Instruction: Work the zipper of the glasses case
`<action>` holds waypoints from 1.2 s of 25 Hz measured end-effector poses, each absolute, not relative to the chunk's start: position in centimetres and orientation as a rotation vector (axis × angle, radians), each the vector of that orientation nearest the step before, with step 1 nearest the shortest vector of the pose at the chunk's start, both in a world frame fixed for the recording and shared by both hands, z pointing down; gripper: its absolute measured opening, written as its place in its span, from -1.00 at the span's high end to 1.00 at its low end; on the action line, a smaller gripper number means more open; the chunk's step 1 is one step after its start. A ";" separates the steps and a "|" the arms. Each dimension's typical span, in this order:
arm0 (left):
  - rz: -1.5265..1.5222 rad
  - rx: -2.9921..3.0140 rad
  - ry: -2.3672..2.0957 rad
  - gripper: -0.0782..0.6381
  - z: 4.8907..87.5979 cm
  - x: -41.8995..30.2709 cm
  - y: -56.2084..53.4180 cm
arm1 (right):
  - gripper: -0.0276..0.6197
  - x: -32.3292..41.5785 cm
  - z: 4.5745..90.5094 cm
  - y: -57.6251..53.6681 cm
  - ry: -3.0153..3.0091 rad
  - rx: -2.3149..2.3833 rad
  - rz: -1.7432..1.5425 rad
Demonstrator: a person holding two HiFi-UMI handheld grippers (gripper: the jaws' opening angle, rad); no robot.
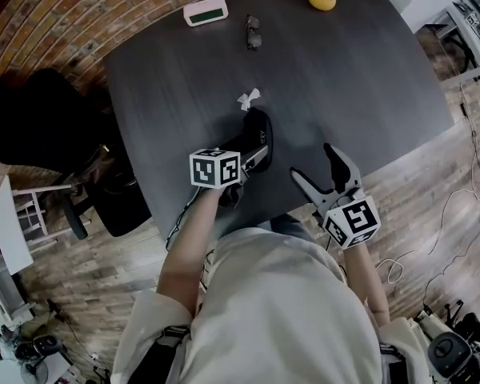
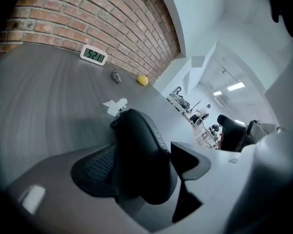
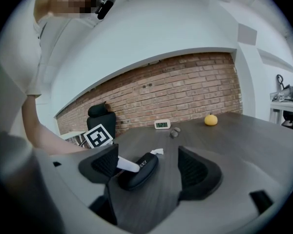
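Left hand-held gripper [image 1: 252, 154] clamps the glasses case [image 1: 258, 130] at the tabletop's [image 1: 368, 78] near edge; right hand-held gripper [image 1: 312, 162] hovers alongside, jaws apart, empty. Zipper work seemingly not begun.

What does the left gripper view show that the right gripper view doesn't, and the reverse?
Only the left gripper view: both jaws of the left gripper, close up, shut on the glasses case. Only the right gripper view: the right gripper open and empty, the left's marker cube, the person's forearm, a black office chair. Both: the case, the white tag at its end, the clock, the yellow fruit, the brick wall.
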State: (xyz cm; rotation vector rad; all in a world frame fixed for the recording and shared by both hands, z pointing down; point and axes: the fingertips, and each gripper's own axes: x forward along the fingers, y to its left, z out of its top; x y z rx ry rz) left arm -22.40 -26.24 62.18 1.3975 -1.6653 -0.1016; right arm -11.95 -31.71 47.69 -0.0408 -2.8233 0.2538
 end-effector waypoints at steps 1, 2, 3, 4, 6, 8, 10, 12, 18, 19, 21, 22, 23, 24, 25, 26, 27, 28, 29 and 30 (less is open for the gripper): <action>-0.111 1.398 -1.655 -0.21 62.4 -22.2 -26.5 | -0.25 -12.2 47.7 -31.7 -2.824 -0.044 0.255; -0.120 1.399 -1.644 -0.21 62.5 -21.9 -26.7 | -0.25 -12.4 47.8 -31.7 -2.824 -0.048 0.258; -0.128 1.400 -1.632 -0.21 62.7 -21.7 -27.0 | -0.25 -12.6 47.9 -31.7 -2.823 -0.052 0.265; -0.133 1.402 -1.619 -0.21 62.8 -21.4 -27.3 | -0.25 -12.6 48.2 -31.7 -2.821 -0.055 0.272; -0.141 1.404 -1.590 -0.21 63.0 -20.9 -28.0 | -0.25 -12.7 48.6 -31.7 -2.815 -0.064 0.281; -0.147 1.407 -1.563 -0.21 63.1 -20.3 -28.8 | -0.25 -12.8 48.8 -31.8 -2.813 -0.068 0.286; -0.147 1.412 -1.547 -0.20 63.1 -19.9 -29.5 | -0.25 -12.9 48.9 -31.9 -2.816 -0.065 0.287; -0.134 1.417 -1.549 -0.12 63.1 -19.5 -30.0 | -0.25 -12.9 48.8 -32.1 -2.823 -0.058 0.285; -0.064 1.425 -1.568 -0.03 63.1 -18.9 -30.3 | -0.25 -12.1 48.5 -32.8 -2.843 -0.031 0.275; -0.054 1.434 -1.568 -0.01 63.0 -18.9 -30.3 | -0.25 -12.0 48.4 -32.9 -2.844 -0.028 0.270; -0.035 1.469 -1.569 0.00 62.3 -18.7 -30.1 | -0.25 -12.0 48.1 -33.1 -2.850 -0.020 0.255; -0.027 1.494 -1.571 0.00 61.7 -18.5 -30.1 | -0.25 -12.0 47.9 -33.3 -2.853 -0.014 0.245; -0.016 1.522 -1.576 0.01 61.0 -18.4 -30.1 | -0.25 -12.0 47.7 -33.6 -2.856 -0.007 0.236; -0.002 1.553 -1.584 0.01 60.2 -18.2 -30.0 | -0.25 -12.1 47.4 -33.9 -2.856 -0.001 0.226; 0.017 1.585 -1.596 0.01 59.5 -17.9 -29.9 | -0.25 -12.2 47.2 -34.2 -2.854 0.003 0.219; 0.040 1.617 -1.612 0.01 58.7 -17.7 -29.7 | -0.24 -12.5 47.0 -34.6 -2.847 0.004 0.216; 0.066 1.647 -1.632 0.01 58.0 -17.6 -29.5 | -0.21 -12.8 46.8 -34.8 -2.837 0.000 0.218; 0.093 1.677 -1.653 0.01 57.3 -17.3 -29.3 | -0.18 -13.2 46.6 -35.0 -2.823 -0.010 0.227; 0.121 1.705 -1.676 0.01 56.6 -17.1 -29.0 | -0.17 -13.6 46.4 -35.1 -2.809 -0.027 0.241; 0.149 1.731 -1.697 0.01 56.0 -16.8 -28.8 | -0.17 -14.1 46.1 -35.2 -2.795 -0.049 0.258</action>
